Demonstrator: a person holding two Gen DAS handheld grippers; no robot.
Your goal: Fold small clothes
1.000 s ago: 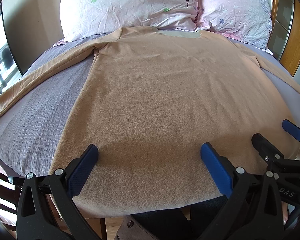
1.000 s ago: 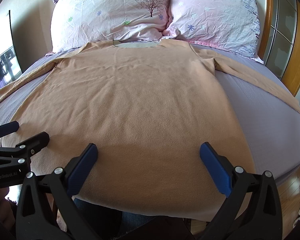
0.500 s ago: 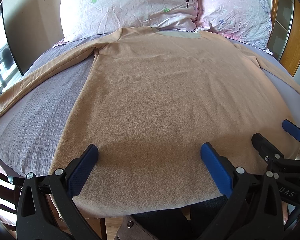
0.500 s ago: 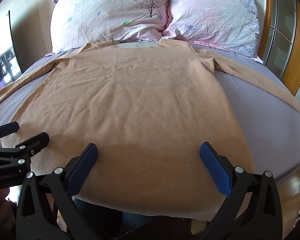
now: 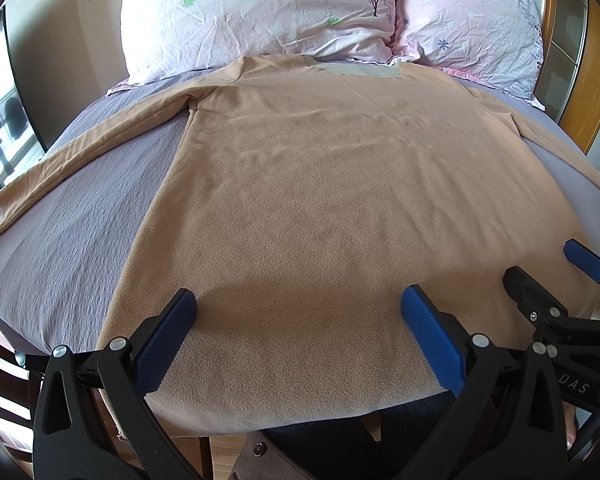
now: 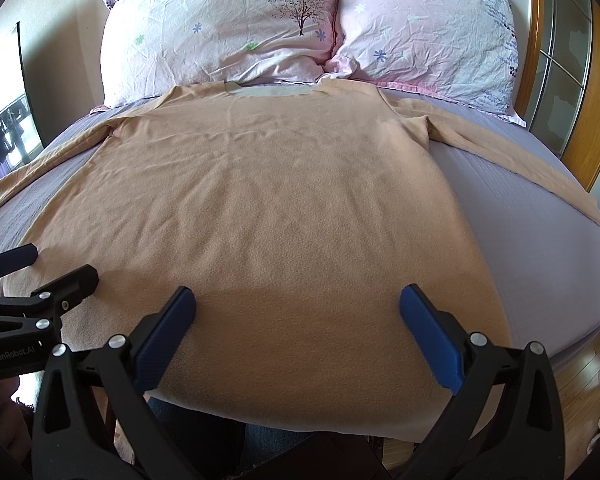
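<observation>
A tan long-sleeved fleece top [image 5: 320, 184] lies flat on the bed, collar at the pillows, hem hanging over the near edge; it also shows in the right wrist view [image 6: 284, 200]. Both sleeves are spread out to the sides. My left gripper [image 5: 298, 308] is open and empty, hovering over the hem's left part. My right gripper [image 6: 298, 308] is open and empty over the hem's right part. The right gripper also shows at the right edge of the left wrist view [image 5: 556, 272], and the left gripper at the left edge of the right wrist view [image 6: 40, 268].
The bed has a purple-grey sheet [image 5: 80, 232]. Two floral pillows [image 6: 228, 28] lean at the head. A wooden headboard frame [image 6: 596, 112] stands at the right. A mirror or window [image 5: 4, 120] is at the left. The bed's near edge drops off below the hem.
</observation>
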